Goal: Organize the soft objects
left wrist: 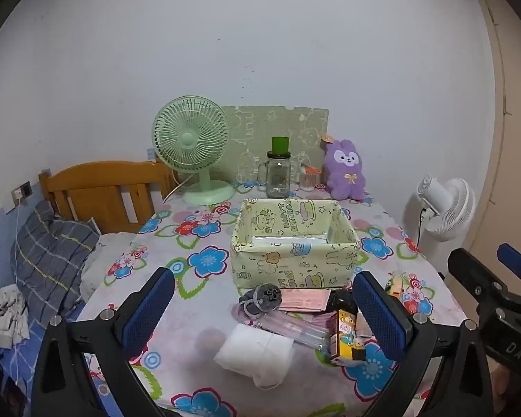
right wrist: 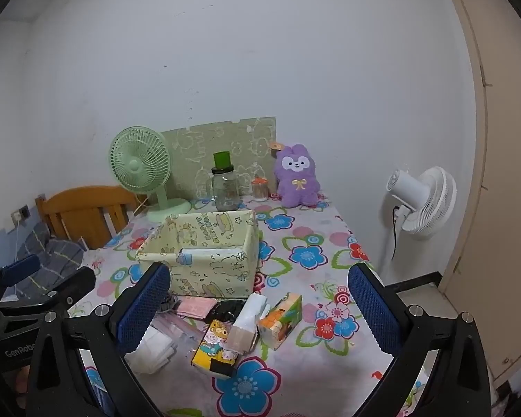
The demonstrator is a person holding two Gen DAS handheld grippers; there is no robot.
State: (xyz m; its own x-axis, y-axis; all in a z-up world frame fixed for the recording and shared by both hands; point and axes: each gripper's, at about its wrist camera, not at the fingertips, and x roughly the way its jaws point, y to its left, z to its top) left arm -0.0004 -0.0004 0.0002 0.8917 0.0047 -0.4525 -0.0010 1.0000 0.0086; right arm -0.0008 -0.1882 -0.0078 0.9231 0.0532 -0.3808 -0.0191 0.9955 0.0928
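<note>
Both grippers spread wide, nothing held.
The white folded cloth (left wrist: 255,356) is best pinched first, then lowered into the fabric bin (left wrist: 295,243).

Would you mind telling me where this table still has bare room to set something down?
Bare cloth lies left of the fabric box, between it and the green fan, and right of the box toward the white fan. It is crowded in front of the box, where the tissue packs and white cloth lie.

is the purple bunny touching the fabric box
Apart. The right wrist view shows flowered tablecloth between the purple bunny and the fabric box.
</note>
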